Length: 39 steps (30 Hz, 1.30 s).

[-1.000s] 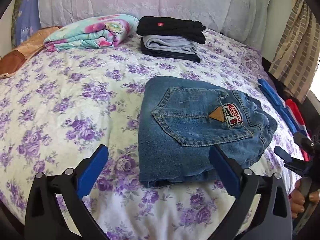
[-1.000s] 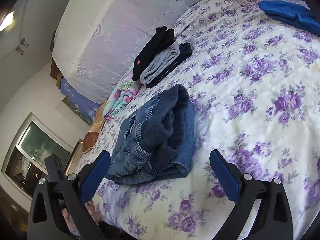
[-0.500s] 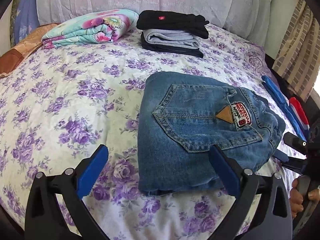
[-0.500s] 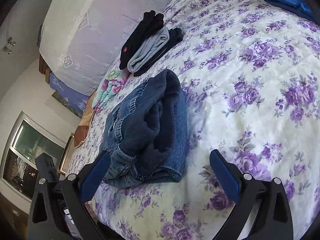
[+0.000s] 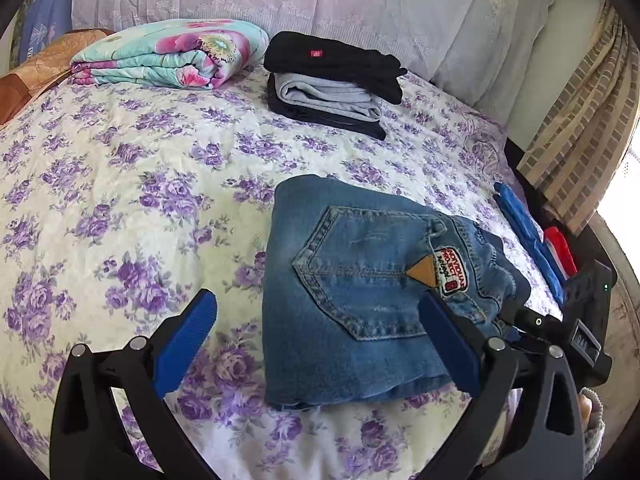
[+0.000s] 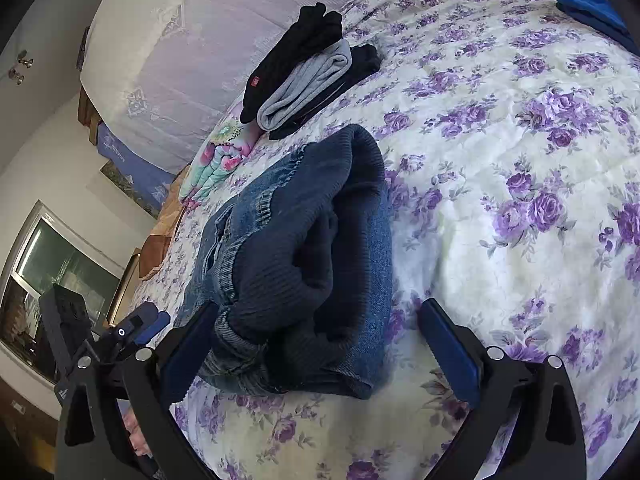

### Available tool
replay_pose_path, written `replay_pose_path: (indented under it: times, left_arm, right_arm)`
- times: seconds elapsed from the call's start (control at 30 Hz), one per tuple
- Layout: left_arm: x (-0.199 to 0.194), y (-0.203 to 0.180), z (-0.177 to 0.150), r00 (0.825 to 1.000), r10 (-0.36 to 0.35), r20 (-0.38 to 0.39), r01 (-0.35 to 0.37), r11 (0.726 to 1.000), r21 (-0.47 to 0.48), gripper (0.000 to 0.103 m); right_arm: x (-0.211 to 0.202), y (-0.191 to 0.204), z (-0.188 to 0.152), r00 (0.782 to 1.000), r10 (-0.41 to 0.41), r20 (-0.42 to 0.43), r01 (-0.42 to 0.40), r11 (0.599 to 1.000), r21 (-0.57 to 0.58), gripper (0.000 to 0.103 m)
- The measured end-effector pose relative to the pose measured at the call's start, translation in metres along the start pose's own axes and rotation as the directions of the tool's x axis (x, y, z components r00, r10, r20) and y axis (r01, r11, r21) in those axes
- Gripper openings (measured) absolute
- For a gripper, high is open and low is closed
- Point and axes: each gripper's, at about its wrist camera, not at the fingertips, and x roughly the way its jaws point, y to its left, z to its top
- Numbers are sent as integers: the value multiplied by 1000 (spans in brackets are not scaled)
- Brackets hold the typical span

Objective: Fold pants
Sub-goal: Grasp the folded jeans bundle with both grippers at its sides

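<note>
One folded pair of jeans [image 5: 360, 292] lies on the bed. Behind it, one stack [image 5: 332, 80] holds three folded garments. One folded floral blanket [image 5: 168, 56] sits beside the stack.

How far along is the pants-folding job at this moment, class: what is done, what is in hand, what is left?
Done: the jeans lie folded into a compact bundle on the floral bedspread. In hand: nothing; the left gripper and right gripper are both open around the bundle. Left, probably: lifting it onto the stack of folded clothes near the pillows.
</note>
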Motion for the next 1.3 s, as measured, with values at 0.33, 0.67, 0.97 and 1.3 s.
replay_pose_path:
  times: [0.33, 0.67, 0.97, 1.3]
  left_arm:
    - [54, 28, -9, 979, -135, -151, 111, 982, -155, 99]
    - [71, 22, -3, 979, -138, -151, 119, 985, -126, 99]
    - [71, 19, -7, 989, -117, -90, 107, 988, -113, 99]
    - [69, 17, -10, 990, -105, -92, 96, 990, -104, 99]
  right_arm:
    - [-3, -2, 0, 1000, 23, -5, -23, 1000, 9, 99]
    - [15, -8, 21, 993, 111, -46, -104, 984, 142, 100]
    - [26, -2, 19, 997, 68, -47, -66, 997, 41, 100]
    - [26, -1, 17, 997, 64, -44, -64, 998, -2, 100]
